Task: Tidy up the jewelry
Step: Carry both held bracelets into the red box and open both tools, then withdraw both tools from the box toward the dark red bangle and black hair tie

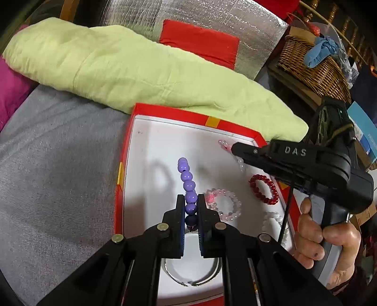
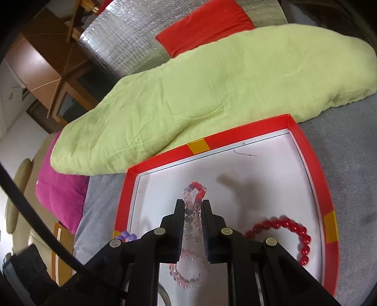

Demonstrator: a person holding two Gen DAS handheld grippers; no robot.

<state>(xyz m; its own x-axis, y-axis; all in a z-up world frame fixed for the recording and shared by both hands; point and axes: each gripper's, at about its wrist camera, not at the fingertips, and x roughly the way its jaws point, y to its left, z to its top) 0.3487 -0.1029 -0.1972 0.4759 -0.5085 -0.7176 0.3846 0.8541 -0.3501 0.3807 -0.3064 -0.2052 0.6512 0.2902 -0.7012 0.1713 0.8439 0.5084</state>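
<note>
A white tray with a red rim (image 1: 169, 115) (image 2: 247, 134) lies on a grey cover. My left gripper (image 1: 190, 200) is shut on a purple bead bracelet (image 1: 187, 176), which sticks out past the tips above the tray; its beads also show at the tray's left edge (image 2: 128, 235). My right gripper (image 2: 193, 204) (image 1: 233, 149) is shut on a clear pink-and-red bead bracelet (image 2: 195, 190) over the tray's far right part. On the tray floor lie a red bracelet (image 1: 264, 189) (image 2: 282, 233), a pale pink bracelet (image 1: 223, 204) (image 2: 186, 275), a white bracelet (image 1: 274, 221) and a silver bangle (image 1: 188, 273).
A light green quilt (image 1: 117, 66) (image 2: 212, 89) lies against the tray's far side. A magenta pillow (image 2: 61, 195), a red cloth (image 1: 200, 42) and silver foil sheeting (image 1: 212, 14) are behind. A wicker basket (image 1: 311, 68) stands at the right, and a hand (image 1: 329, 244) holds the right gripper's handle.
</note>
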